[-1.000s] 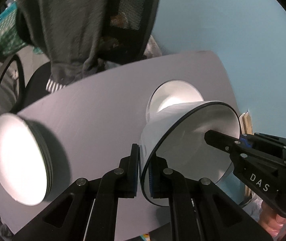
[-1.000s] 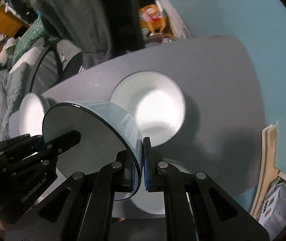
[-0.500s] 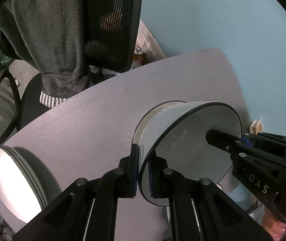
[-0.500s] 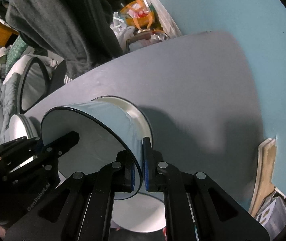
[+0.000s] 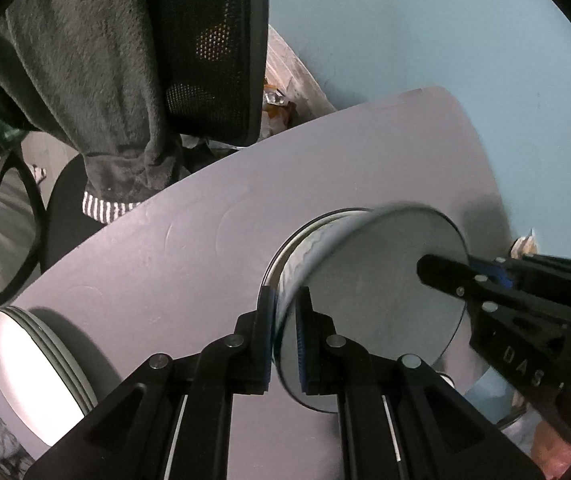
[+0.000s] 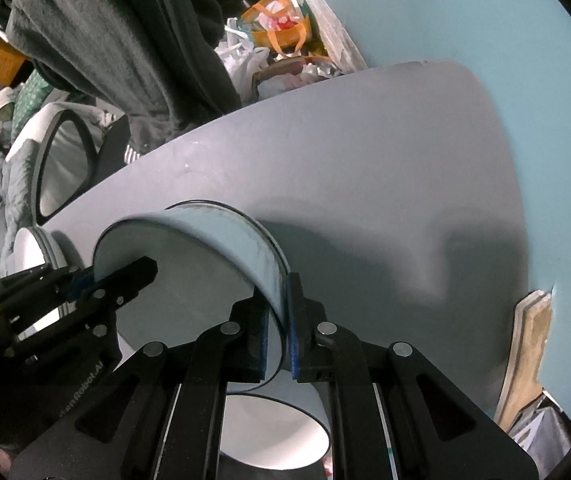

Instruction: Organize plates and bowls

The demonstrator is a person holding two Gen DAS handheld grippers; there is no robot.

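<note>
Both point steeply down: the left hand-held gripper and right hand-held gripper clamp opposite rims of a white bowl, mouth upward, nested atop another bowl at the table's lower centre.

A bowl is sitting nested in another bowl on the table, the left gripper pinching its rim at nine o'clock and the right gripper at three. A plate stack is lying well apart at nine o'clock; an office chair is standing behind the table.
</note>
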